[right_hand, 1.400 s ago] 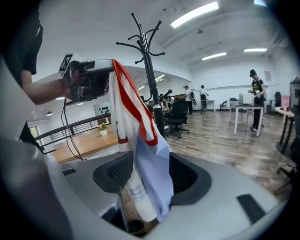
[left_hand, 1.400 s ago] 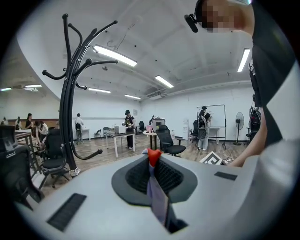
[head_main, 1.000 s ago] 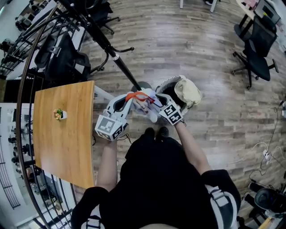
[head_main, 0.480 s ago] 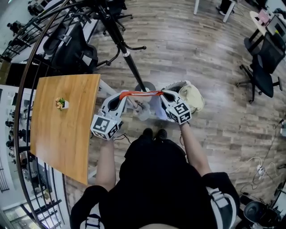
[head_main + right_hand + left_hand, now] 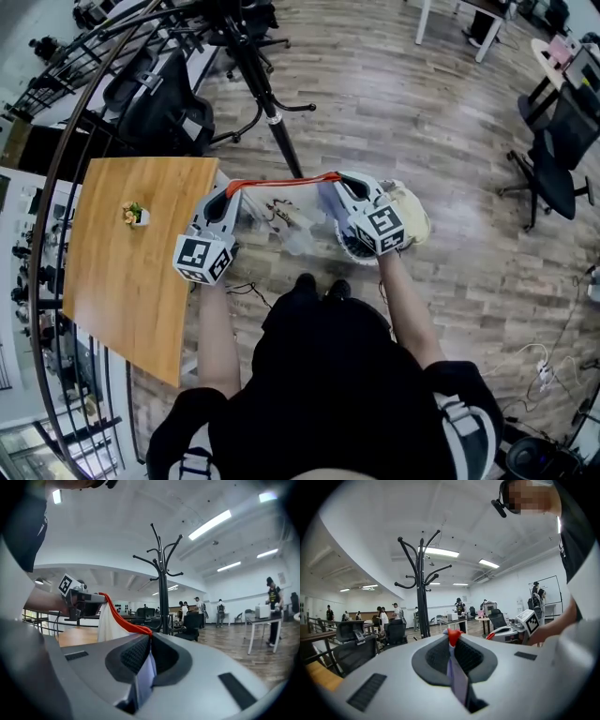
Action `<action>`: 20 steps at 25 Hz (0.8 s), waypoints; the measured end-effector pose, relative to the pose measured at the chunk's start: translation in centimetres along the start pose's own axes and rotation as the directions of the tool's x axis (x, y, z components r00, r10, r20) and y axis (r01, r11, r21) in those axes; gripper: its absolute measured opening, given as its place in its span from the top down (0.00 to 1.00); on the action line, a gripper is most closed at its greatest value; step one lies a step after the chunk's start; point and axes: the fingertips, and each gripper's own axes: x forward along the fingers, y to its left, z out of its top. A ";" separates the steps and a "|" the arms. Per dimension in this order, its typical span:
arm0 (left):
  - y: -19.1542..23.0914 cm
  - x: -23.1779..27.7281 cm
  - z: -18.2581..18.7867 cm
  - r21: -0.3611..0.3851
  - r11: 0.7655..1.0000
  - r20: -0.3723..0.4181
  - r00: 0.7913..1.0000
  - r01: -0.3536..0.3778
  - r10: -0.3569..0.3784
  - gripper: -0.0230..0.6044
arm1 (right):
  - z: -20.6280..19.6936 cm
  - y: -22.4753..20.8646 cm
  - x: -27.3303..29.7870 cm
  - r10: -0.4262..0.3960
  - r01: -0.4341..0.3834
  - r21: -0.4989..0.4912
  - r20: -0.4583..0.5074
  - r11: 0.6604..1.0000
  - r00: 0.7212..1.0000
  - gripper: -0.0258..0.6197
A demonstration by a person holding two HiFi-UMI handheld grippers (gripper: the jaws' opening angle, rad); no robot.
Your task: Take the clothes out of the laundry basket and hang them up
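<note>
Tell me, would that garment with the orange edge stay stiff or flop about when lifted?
Probably floppy: the garment has its orange edge taut only because the left gripper and right gripper pinch its ends, while the pale cloth below hangs in loose folds. Likely light, since two thin pinches carry it. It might slip if pulled harder.

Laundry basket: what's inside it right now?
A cream cloth fills the right part of the laundry basket in the head view. The right gripper, shut on the orange-edged garment, covers the left part, so anything else inside cannot be seen.
</note>
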 end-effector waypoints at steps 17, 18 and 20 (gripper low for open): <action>8.4 -0.2 0.8 0.013 0.998 0.050 0.997 -0.057 0.057 0.92 | 6.0 0.8 4.7 0.009 -0.005 -0.109 0.039 0.994 0.999 0.93; 9.1 0.1 0.8 0.014 0.999 0.053 0.997 -0.050 0.050 0.92 | 6.2 0.7 5.3 0.002 0.003 -0.113 0.041 0.994 0.999 0.93; 10.7 0.8 0.8 0.015 0.999 0.057 0.998 -0.035 0.034 0.92 | 6.4 0.5 6.6 -0.015 0.019 -0.119 0.042 0.993 0.999 0.93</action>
